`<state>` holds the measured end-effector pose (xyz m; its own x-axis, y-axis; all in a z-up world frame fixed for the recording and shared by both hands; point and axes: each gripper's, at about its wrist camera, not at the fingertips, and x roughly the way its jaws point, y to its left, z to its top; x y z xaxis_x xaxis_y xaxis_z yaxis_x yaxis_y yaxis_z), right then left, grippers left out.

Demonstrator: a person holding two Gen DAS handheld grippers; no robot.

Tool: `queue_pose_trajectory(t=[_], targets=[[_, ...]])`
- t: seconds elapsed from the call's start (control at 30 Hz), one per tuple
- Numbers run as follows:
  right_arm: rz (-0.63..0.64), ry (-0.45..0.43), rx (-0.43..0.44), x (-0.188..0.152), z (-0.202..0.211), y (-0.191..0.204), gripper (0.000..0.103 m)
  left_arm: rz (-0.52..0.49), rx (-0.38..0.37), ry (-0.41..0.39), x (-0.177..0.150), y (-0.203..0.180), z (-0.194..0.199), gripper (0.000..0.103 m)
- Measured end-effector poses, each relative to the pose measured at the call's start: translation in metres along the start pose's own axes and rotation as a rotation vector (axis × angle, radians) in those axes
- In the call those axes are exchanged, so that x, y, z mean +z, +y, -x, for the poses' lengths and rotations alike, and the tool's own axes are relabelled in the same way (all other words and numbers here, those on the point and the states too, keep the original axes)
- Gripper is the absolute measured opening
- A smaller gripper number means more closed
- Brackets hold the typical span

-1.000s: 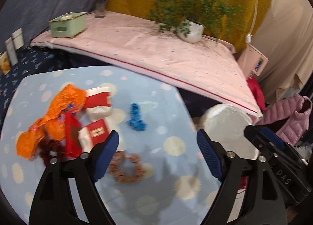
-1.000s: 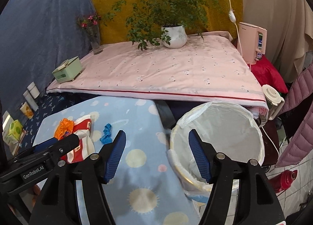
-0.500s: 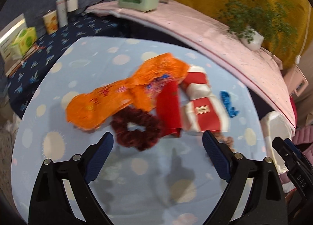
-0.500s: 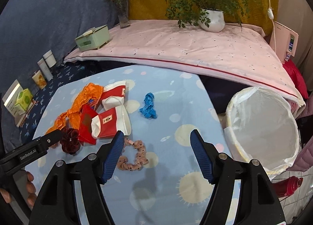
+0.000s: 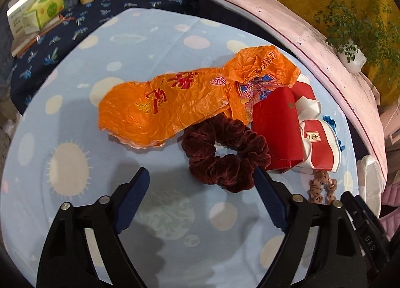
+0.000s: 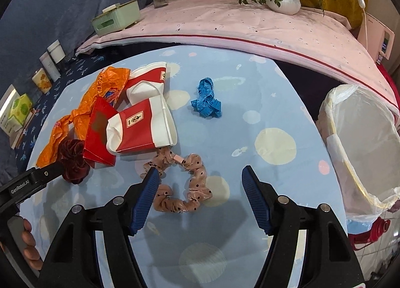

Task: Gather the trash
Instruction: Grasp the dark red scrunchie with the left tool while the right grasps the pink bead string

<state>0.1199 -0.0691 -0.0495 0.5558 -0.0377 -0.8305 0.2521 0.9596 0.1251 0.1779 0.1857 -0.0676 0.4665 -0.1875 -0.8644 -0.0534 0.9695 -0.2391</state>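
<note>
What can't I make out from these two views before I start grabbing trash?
- Bin: right wrist view cuts it at the frame edge and its white liner hides the bottom; left wrist view shows only a sliver.
- Red envelope: its lower corner sits behind the dark red scrunchie in the left wrist view.
- Orange wrapper: partly under the red-and-white paper bags in the right wrist view.
- Pink scrunchie: the right gripper's fingers cover its near edge.

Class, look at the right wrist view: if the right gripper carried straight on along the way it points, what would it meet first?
Most likely the pink dotted scrunchie, lying on the blue tablecloth partly between the closing jaws of the right gripper, which hold nothing yet. Depth is hard to judge here.
</note>
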Motion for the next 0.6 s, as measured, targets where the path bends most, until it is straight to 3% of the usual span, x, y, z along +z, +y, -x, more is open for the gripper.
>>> queue_pose_trajectory(t=[0.07, 0.23, 0.27, 0.3, 0.4, 0.5, 0.6], targets=[[-0.001, 0.011, -0.005, 0.000, -0.006, 0.000, 0.060, 0.017, 0.000, 0.000, 0.003, 0.001, -0.006, 0.077], [-0.004, 0.049, -0.009, -0.002, -0.022, -0.002, 0.048, 0.052, -0.037, 0.036, 0.009, 0.005, -0.020, 0.057], [-0.004, 0.057, -0.008, -0.003, -0.025, -0.002, 0.044, 0.046, -0.038, 0.033, 0.009, 0.004, -0.020, 0.052], [-0.002, 0.065, -0.008, -0.004, -0.028, -0.001, 0.038, 0.034, -0.047, 0.037, 0.009, 0.002, -0.021, 0.039], [0.005, 0.067, -0.014, -0.007, -0.031, 0.000, 0.026, 0.021, -0.064, 0.054, 0.008, 0.001, -0.021, 0.022], [-0.003, 0.073, -0.003, -0.007, -0.030, -0.002, 0.010, 0.011, -0.082, 0.051, 0.008, 0.000, -0.016, 0.017], [-0.009, 0.053, 0.010, -0.005, -0.020, -0.002, 0.009, -0.005, -0.099, 0.038, 0.005, -0.005, -0.003, 0.016]])
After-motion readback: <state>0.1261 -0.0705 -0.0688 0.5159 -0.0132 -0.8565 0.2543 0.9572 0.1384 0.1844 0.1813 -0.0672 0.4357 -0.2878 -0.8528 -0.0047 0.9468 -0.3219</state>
